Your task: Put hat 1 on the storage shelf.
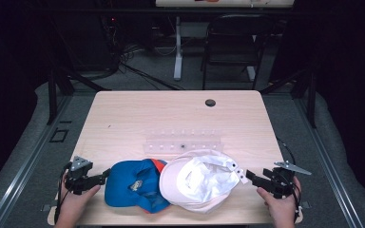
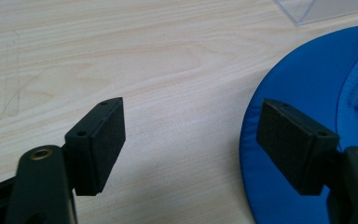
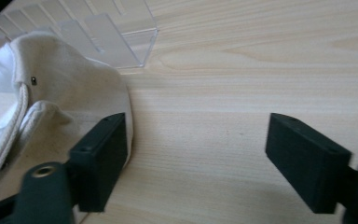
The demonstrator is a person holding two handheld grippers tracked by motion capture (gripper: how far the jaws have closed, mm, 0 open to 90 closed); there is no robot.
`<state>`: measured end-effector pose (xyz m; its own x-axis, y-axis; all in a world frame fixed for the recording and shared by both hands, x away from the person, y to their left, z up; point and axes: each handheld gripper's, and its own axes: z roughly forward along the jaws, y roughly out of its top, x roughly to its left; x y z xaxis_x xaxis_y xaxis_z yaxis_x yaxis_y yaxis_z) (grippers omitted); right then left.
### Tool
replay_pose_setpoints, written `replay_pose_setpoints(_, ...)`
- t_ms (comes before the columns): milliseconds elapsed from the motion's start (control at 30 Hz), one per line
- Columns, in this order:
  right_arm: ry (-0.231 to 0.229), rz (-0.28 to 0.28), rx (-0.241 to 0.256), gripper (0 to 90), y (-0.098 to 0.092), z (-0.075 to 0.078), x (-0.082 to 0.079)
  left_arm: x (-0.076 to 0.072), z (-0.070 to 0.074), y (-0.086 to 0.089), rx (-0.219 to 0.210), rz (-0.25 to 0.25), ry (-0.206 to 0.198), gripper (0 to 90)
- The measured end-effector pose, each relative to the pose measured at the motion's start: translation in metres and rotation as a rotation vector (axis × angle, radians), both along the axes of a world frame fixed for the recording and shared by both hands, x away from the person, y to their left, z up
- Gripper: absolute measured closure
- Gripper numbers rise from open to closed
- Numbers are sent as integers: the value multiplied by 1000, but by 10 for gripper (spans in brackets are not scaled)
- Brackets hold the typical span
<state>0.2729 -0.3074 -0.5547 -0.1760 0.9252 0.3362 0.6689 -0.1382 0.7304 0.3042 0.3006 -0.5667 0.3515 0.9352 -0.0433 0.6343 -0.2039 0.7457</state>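
Your left gripper (image 1: 105, 175) sits low at the near left edge of the light wooden table (image 1: 123, 118), jaws spread wide and empty, aimed rightward at the blue fabric cap with an orange-trimmed brim (image 1: 133, 184); one pad hangs over its blue rim (image 2: 279, 140). Your right gripper (image 1: 249, 175) mirrors it from the near right, jaws likewise apart, holding nothing, pointing left at the cream cloth hat lying crown-down (image 1: 197, 180). Both hats lie side by side, touching, along the near edge, just before the clear plastic rack (image 1: 183, 142).
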Motion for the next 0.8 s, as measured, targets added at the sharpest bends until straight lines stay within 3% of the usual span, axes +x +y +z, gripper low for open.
replay_pose_setpoints(33, 0, 0, 0, 227, 0, 0, 0, 0, 1, 0, 2, 1, -3, 244)
replay_pose_setpoints(100, -11, -1, -53, 269, 3, 2, -1, 0, 2, 2, 2, 3, 2, 247)
replay_pose_setpoints(167, -18, 3, -75, 306, 4, 3, -1, -1, 2, 3, 8, 6, 1, 260)
replay_pose_setpoints(233, -10, 12, -63, 346, 4, 2, -1, -1, 2, 4, -4, 10, -5, 305)
replay_pose_setpoints(267, -1, 20, -57, 419, 4, 2, -1, -2, 3, 6, -18, 16, -16, 336)
replay_pose_setpoints(367, 13, 28, -39, 436, 7, 2, -2, -4, 5, 8, -26, 29, -3, 382)
replay_pose_setpoints(400, 6, 17, -80, 444, 9, 5, -3, -4, 6, 8, -30, 32, -1, 412)
replay_pose_setpoints(500, 0, 30, -101, 440, 9, 7, -3, -6, 6, 8, -23, 26, -1, 415)
replay_pose_setpoints(633, 9, 39, -105, 463, 11, 9, -4, -7, 7, 8, -29, 20, -39, 428)
replay_pose_setpoints(700, 11, 36, -104, 482, 12, 9, -5, -8, 8, 7, -32, 19, -38, 469)
replay_pose_setpoints(733, 14, 39, -97, 485, 12, 10, -5, -8, 9, 7, -35, 18, -5, 469)
replay_pose_setpoints(800, 24, 42, -92, 514, 14, 11, -6, -8, 8, 5, -29, 28, -18, 492)
